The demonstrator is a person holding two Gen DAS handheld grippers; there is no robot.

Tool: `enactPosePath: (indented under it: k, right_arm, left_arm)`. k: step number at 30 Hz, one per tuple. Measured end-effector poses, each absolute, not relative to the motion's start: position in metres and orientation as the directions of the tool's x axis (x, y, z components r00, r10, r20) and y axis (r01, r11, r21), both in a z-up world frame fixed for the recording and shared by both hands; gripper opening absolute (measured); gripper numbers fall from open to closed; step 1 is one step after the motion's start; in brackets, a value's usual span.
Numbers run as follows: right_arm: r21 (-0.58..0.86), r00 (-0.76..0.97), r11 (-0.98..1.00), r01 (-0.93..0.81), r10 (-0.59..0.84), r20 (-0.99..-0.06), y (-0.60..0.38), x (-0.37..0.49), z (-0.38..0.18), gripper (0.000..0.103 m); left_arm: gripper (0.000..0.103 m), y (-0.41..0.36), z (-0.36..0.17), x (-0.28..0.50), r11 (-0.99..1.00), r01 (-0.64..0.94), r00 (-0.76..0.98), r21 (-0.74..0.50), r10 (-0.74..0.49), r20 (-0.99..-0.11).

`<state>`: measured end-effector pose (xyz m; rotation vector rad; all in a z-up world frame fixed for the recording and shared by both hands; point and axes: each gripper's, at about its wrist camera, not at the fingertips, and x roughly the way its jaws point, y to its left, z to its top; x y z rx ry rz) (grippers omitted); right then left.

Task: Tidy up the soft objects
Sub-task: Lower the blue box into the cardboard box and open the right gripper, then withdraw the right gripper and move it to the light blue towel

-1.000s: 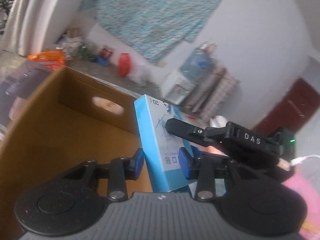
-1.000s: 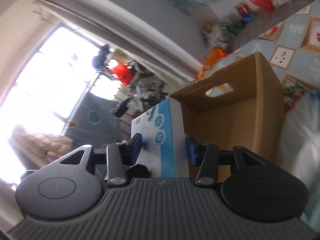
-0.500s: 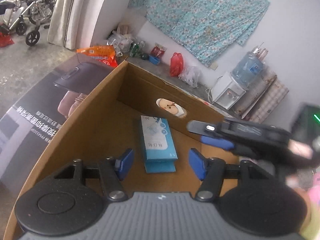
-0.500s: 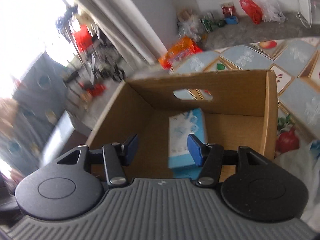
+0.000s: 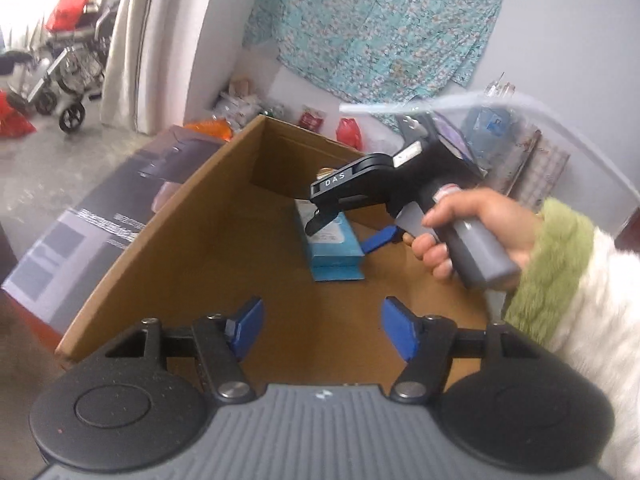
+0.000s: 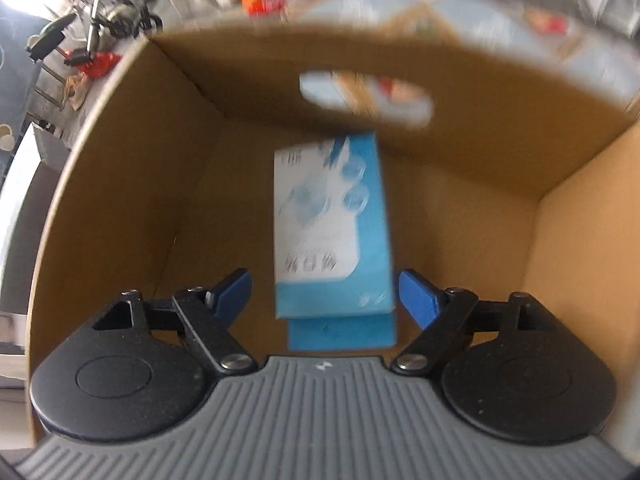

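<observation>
the blue packet (image 6: 332, 236) lies flat on the floor of the cardboard box (image 6: 120, 184), its printed face up, resting on a second blue piece whose edge pokes out beneath its near end. it sits just ahead of the right gripper (image 6: 324, 292), centred on the gap between the two spread blue pads (image 6: 418, 294), with clear air on each side, so nothing is grasped there; the fingers stand released. in my reading that is a drop-off: the packet is left lengthwise toward the wall with the handle cutout (image 6: 366, 98), where it takes little room and leaves floor free to either side of the fingers for more soft things (this view is blurred, so the print cannot be read).

the left gripper (image 5: 322, 330) hangs above the near rim of the box, its pads parted too and holding nothing; the packet (image 5: 334, 246) is well ahead of its fingertips, slightly toward the right pad. the person's right hand (image 5: 472, 228) grips the other tool's handle beyond that pad, tilting it down into the box, which would explain why the left one stays outside, out of the way.
</observation>
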<state>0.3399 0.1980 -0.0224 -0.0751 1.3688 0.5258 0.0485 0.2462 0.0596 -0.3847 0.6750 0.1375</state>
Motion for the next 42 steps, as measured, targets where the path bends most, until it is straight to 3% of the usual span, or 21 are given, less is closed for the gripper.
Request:
enactPosePath:
  k: [7,18,34,42]
  right_arm:
    - [0.408,0.014,0.878,-0.25,0.424,-0.905,0.205,0.339,-0.044,0.082]
    - [0.562,0.044,0.815,-0.144,0.572,-0.819,0.212,0.339,-0.053,0.082]
    - [0.696,0.071,0.684,-0.217,0.723,-0.688,0.191,0.349,-0.041,0.093]
    - [0.641,0.144,0.73,-0.238,0.679,-0.72,0.168,0.347,-0.023,0.095]
  left_arm:
    - [0.067,0.221,0.055,0.027,0.943,-0.206,0.801,-0.26,0.01,-0.599]
    - [0.067,0.196,0.041,0.023,0.952,-0.166,0.806,-0.258,-0.02,-0.591]
    - [0.072,0.18,0.039,0.021,0.96,-0.157,0.813,-0.233,-0.009,-0.582]
    - [0.074,0.177,0.042,0.016,0.957,-0.159,0.821,-0.241,-0.007,-0.57]
